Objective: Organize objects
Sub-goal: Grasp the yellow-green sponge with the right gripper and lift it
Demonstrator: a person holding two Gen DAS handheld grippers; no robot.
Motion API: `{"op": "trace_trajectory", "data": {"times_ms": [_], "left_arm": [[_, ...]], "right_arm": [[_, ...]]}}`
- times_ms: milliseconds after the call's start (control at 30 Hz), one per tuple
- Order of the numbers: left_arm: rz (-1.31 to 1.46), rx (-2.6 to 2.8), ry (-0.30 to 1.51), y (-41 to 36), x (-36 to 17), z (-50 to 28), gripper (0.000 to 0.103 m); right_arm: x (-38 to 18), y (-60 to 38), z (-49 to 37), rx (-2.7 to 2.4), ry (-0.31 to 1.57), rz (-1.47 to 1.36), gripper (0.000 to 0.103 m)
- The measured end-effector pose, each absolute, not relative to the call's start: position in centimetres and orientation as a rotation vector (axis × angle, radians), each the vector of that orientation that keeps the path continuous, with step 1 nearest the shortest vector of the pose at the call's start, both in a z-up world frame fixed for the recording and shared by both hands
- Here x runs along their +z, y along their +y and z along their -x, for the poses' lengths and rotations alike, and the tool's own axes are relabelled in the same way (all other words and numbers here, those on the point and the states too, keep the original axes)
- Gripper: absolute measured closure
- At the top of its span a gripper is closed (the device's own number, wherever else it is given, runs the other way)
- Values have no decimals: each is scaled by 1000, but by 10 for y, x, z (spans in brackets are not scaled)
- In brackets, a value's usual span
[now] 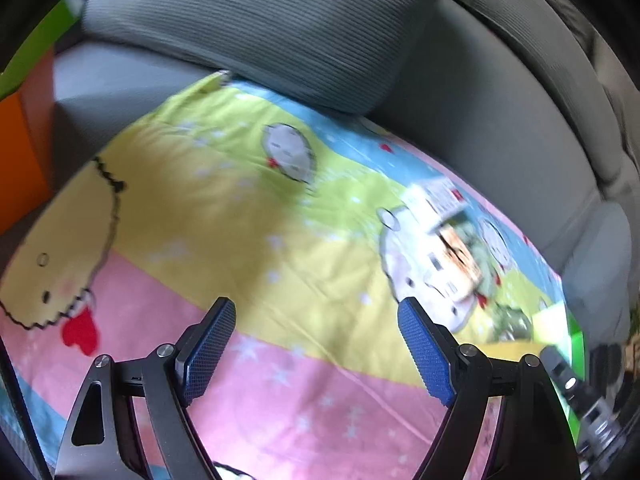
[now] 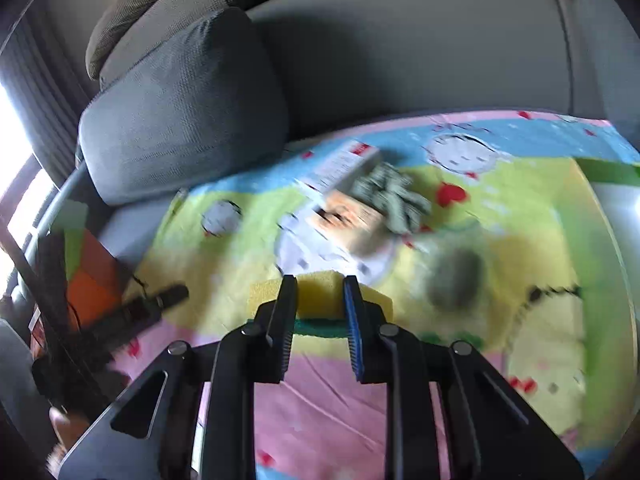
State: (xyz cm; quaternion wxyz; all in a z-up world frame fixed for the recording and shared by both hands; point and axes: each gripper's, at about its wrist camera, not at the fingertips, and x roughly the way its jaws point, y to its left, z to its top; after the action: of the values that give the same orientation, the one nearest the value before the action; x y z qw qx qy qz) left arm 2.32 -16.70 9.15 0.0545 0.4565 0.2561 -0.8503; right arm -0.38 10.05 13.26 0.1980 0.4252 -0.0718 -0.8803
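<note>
My right gripper point(image 2: 320, 300) is shut on a yellow sponge point(image 2: 320, 292) with a green scouring layer and holds it just above the colourful cartoon blanket point(image 2: 320, 408). Beyond it a printed box point(image 2: 348, 196) lies on the blanket with a grey-green cloth point(image 2: 392, 196) on it; a dark round blur point(image 2: 456, 276) lies to the right. My left gripper point(image 1: 316, 344) is open and empty above the blanket point(image 1: 224, 216). The box point(image 1: 444, 240) and the cloth point(image 1: 508, 320) show at its right, blurred.
The blanket covers a grey sofa seat point(image 1: 480, 120). A grey cushion point(image 1: 280, 28) leans at the back, also in the right wrist view point(image 2: 184, 112). An orange and green object point(image 1: 20, 148) stands at the left edge. The other gripper point(image 2: 132, 312) shows at the left.
</note>
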Motion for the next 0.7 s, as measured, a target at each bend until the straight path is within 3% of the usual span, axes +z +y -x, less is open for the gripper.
{"op": "trace_trajectory", "data": {"times_ms": [200, 333, 400, 433, 700], "left_arm": [[-1509, -2648, 714, -124, 86, -22, 19], [-1574, -2673, 687, -102, 82, -23, 19], [-1596, -2682, 692, -95, 81, -25, 19], [-1607, -2682, 695, -92, 80, -28, 19], [-1724, -2692, 675, -56, 61, -48, 19]], "right_arm": [[114, 126, -15, -2432, -196, -1224, 79], [104, 135, -28, -2367, -161, -1288, 73], [100, 140, -31, -2347, -148, -1346, 46], [97, 144, -31, -2347, -157, -1375, 27], [91, 167, -30, -2318, -383, -1340, 27]]}}
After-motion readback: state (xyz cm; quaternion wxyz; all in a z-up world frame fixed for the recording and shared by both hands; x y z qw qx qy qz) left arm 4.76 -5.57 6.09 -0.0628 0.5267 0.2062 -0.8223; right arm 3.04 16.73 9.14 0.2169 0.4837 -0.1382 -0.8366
